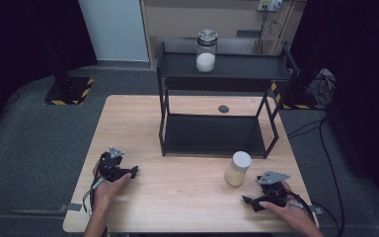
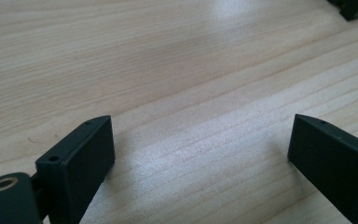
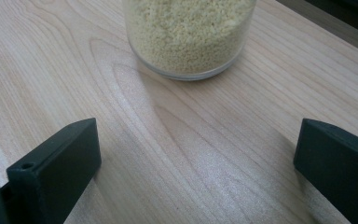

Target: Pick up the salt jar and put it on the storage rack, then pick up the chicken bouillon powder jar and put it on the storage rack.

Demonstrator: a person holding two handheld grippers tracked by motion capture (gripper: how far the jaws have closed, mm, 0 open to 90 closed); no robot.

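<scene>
Pale wood grain runs across the counter [image 1: 187,197] in the high view, a rectangular top with rounded corners. Your left gripper [image 1: 134,171] rests near the counter's left edge, its black body topped by a grey three-cornered plate. Your right gripper [image 1: 246,200] lies near the right front corner, with the same plate on top. Just beside it, toward the middle, stands the grain jar [image 1: 238,169], a clear cylinder with a smooth white lid and a fill of yellowish grains. Behind the jar stands a black metal rack [image 1: 212,133] with two flat shelves. On the upper shelf sits a glass jar [image 1: 206,50] with a metal lid and white powder in its lower half.

From the left gripper view, your two fingers [image 2: 79,163] are matte black blocks with flat faces, standing wide apart. Between them lies bare wood with fine, straight grain, and they hold nothing. A dark corner of the rack's foot [image 2: 352,7] shows at the top right.

From the right gripper view, your fingers [image 3: 58,168] also stand wide apart and grip nothing. The grain jar [image 3: 189,32] stands ahead of them, apart from both, its rounded glass base on the counter [image 3: 51,70]. You can see small, round, tightly packed grains through the wall.
</scene>
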